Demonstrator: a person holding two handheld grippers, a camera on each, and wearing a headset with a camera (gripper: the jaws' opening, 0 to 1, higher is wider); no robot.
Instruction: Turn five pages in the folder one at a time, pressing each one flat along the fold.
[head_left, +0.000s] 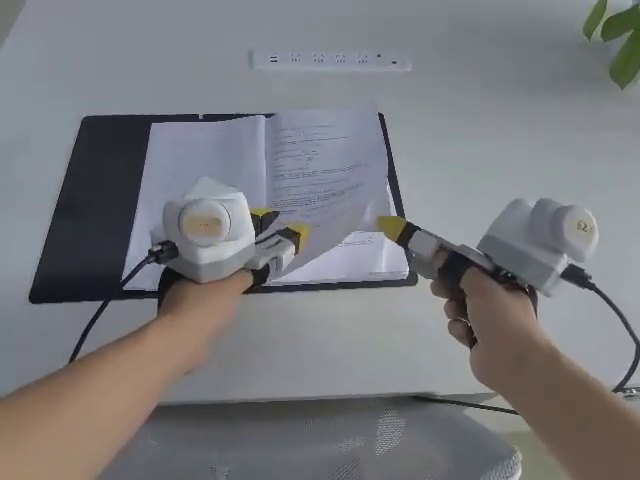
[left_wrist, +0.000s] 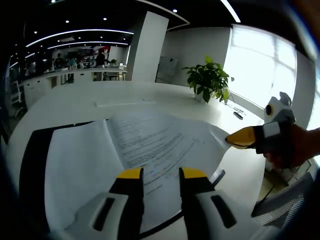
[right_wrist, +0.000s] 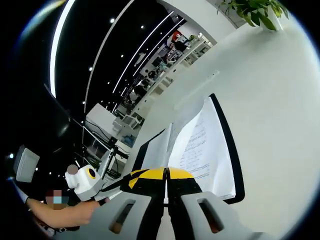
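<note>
Across the upper middle of the head view, the black folder (head_left: 100, 200) lies open on the white table (head_left: 500, 130), with its white sheets spread over both halves. One printed page (head_left: 325, 170) is lifted off the right-hand stack and bows up over the fold. At the page's right edge, the right gripper (head_left: 393, 229) has its yellow-tipped jaws pinched together on the paper; in the right gripper view a thin white paper edge runs between them. The left gripper (head_left: 280, 228) sits at the lower centre of the folder, its jaws apart with nothing between them, over the lower part of the raised page. A white power strip (head_left: 330, 60) lies beyond the folder at the top of the frame. Green plant (head_left: 620, 40) leaves show in the upper right corner.
</note>
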